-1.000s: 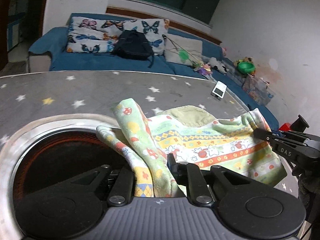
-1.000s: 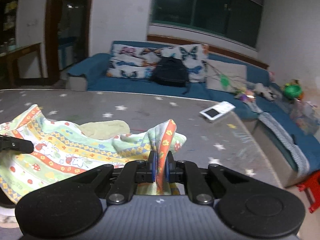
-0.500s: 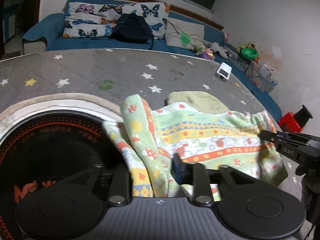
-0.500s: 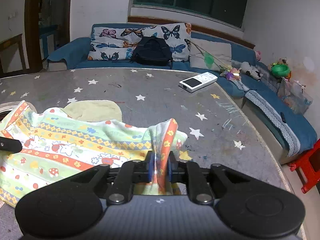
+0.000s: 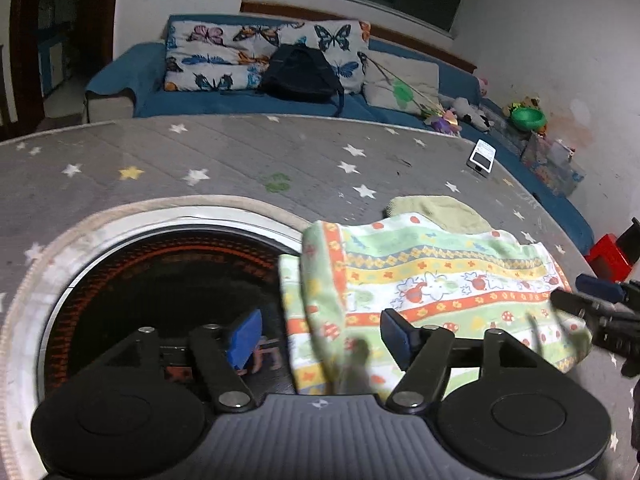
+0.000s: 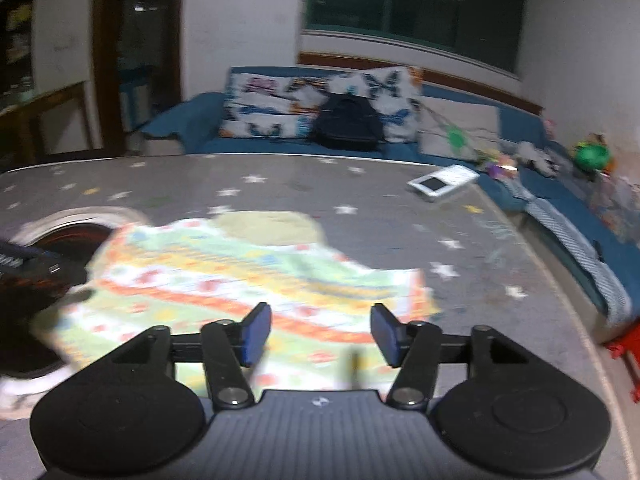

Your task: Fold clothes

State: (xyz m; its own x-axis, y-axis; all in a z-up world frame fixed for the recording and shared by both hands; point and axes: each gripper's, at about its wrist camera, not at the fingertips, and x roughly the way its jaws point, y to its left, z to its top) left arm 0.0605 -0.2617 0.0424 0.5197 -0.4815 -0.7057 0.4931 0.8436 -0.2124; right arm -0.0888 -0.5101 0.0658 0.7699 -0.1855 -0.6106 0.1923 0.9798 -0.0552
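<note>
A pale green patterned cloth [image 5: 432, 280] with orange stripes and mushroom prints lies folded on the grey star-printed table; it also shows in the right wrist view [image 6: 240, 276]. A plain yellow-green part [image 5: 440, 212] sticks out at its far edge. My left gripper [image 5: 320, 336] is open, just above the cloth's left end, holding nothing. My right gripper [image 6: 318, 334] is open above the cloth's right end, holding nothing. The right gripper's fingers [image 5: 592, 300] show at the right edge of the left wrist view.
A round dark cooktop [image 5: 152, 280] with a pale rim is set into the table under the cloth's left end. A white device [image 6: 442, 182] lies near the table's far right edge. A blue sofa [image 5: 248, 100] with cushions and a black backpack [image 5: 300, 74] stands behind.
Both grippers have opened and let go of the cloth. The cloth's raised ends have dropped and it now lies flatter on the table. The right view is blurred from motion.
</note>
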